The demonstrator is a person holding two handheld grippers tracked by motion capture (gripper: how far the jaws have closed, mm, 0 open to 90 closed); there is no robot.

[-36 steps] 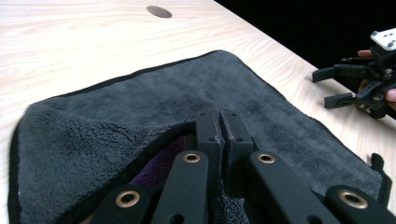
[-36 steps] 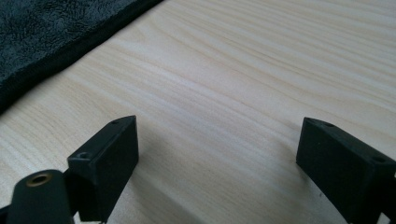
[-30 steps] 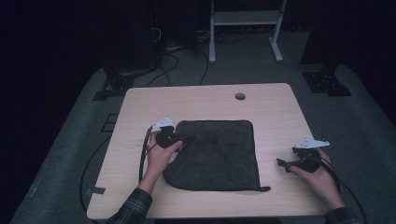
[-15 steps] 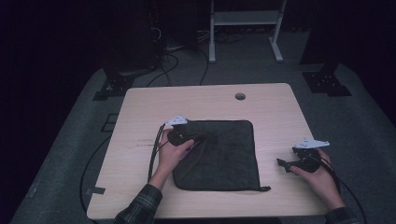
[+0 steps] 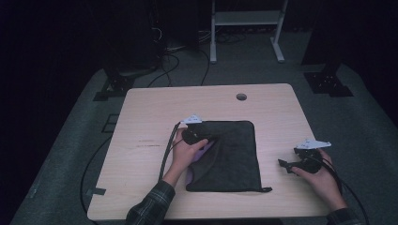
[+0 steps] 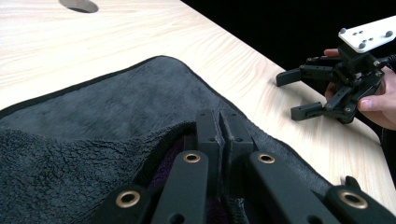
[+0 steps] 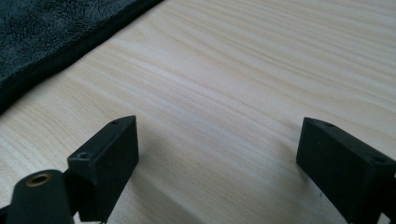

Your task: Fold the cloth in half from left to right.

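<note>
The left gripper has its jaws pressed together on the lifted left edge of a dark towel, folding that edge over toward the right. The towel lies in the middle of the table, its long axis running from the near edge to the far edge. The right gripper rests apart on bare wood to the towel's right, jaws wide and holding nothing.

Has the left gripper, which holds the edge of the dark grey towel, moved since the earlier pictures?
Yes. The left gripper has moved to the right across the dark grey towel, nearer to the round hole in the table, folding the towel's edge over.
</note>
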